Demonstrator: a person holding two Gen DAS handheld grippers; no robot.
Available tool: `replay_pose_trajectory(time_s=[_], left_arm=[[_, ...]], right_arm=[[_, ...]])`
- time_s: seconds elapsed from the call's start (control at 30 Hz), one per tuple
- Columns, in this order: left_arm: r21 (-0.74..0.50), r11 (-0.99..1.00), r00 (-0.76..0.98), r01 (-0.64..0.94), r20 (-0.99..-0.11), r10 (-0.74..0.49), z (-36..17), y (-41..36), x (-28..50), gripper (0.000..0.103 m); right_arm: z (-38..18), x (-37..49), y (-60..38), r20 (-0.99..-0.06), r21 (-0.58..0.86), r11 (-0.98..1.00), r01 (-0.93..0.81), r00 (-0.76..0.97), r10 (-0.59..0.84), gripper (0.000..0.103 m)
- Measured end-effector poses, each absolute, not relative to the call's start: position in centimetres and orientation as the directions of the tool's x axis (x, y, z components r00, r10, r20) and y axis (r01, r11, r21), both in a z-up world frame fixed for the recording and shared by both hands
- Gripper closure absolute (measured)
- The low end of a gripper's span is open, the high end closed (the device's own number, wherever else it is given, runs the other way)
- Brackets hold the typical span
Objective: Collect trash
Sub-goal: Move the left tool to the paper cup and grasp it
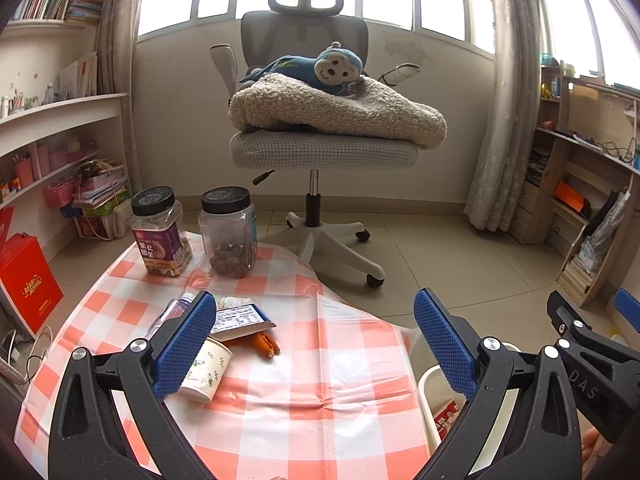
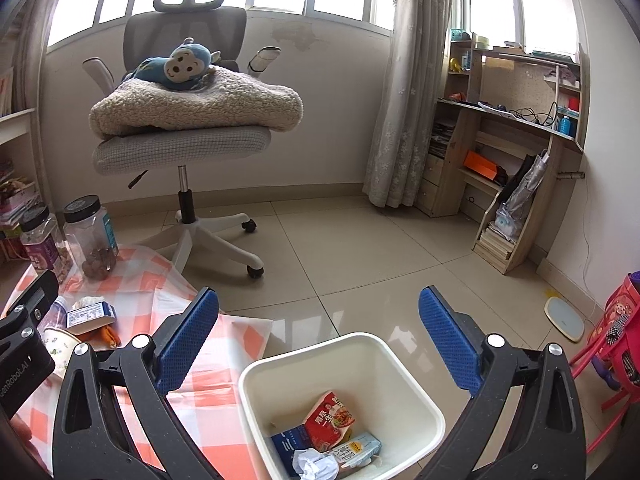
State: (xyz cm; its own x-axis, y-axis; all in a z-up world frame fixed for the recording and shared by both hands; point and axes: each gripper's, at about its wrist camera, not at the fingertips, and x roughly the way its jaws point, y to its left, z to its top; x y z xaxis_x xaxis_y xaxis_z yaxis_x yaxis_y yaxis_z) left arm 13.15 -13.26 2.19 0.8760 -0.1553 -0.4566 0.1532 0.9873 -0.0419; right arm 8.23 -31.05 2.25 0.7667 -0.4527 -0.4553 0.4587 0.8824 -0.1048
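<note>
Left claw point(image 1: 316, 344): jaws spread full, nothing between the pads, hanging over the table point(image 1: 304, 420) edge. Right claw point(image 2: 320, 344): jaws spread wide, empty, poised above the bin point(image 2: 416, 384).

Bin stands on the floor just beside the table; it already holds a red packet point(image 2: 330, 420), a blue carton, a crumpled paper and a small box.

Trash left on the table, near the left claw's left finger: paper cup point(image 1: 206, 372) lying on its side, a labelled carton point(image 1: 240, 318), an orange wrapper point(image 1: 266, 344) under it, a small bottle point(image 1: 172, 312) partly hidden behind the finger.

Risks, as judged:
- Cup on its side may roll off when a pad nudges it, or crush if pinched across the mouth.
- Pile is touching and overlapped; closing on one item could drag or scatter the rest.
- Plastic cloth is wrinkled; a low pad may snag it and pull everything.
- Two jars point(image 1: 192, 232) stand behind the pile, still holding food; overreaching could tip them, or they get taken for trash.
- The two claws sit close at the table edge; collision likely if both reach together.
</note>
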Motion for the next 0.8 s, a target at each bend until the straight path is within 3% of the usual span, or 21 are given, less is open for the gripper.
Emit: replay_pose_trajectory(time_s=[0.23, 0.5, 0.8], left_arm=[[-0.049, 0.994, 0.866, 0.095, -0.489, -0.107, 1.7, -10.3, 14.2, 0.007], [-0.056, 0.998, 0.805, 0.008, -0.592, -0.040, -0.8, -6.7, 16.7, 0.007], [-0.115, 0.991, 0.548, 0.066, -0.826, -0.132, -7.2, -2.4, 22.7, 0.007]], right_arm=[[2.3, 9.9, -27.9, -0.461, -0.109, 0.903, 0.416, 0.783, -0.417, 0.007], [2.0, 12.0, -25.5, -0.507, -0.075, 0.927, 0.368, 0.786, -0.353, 0.007], [1.3, 14.5, -24.0, -0.602, 0.056, 0.950, 0.307, 0.770, -0.213, 0.007]])
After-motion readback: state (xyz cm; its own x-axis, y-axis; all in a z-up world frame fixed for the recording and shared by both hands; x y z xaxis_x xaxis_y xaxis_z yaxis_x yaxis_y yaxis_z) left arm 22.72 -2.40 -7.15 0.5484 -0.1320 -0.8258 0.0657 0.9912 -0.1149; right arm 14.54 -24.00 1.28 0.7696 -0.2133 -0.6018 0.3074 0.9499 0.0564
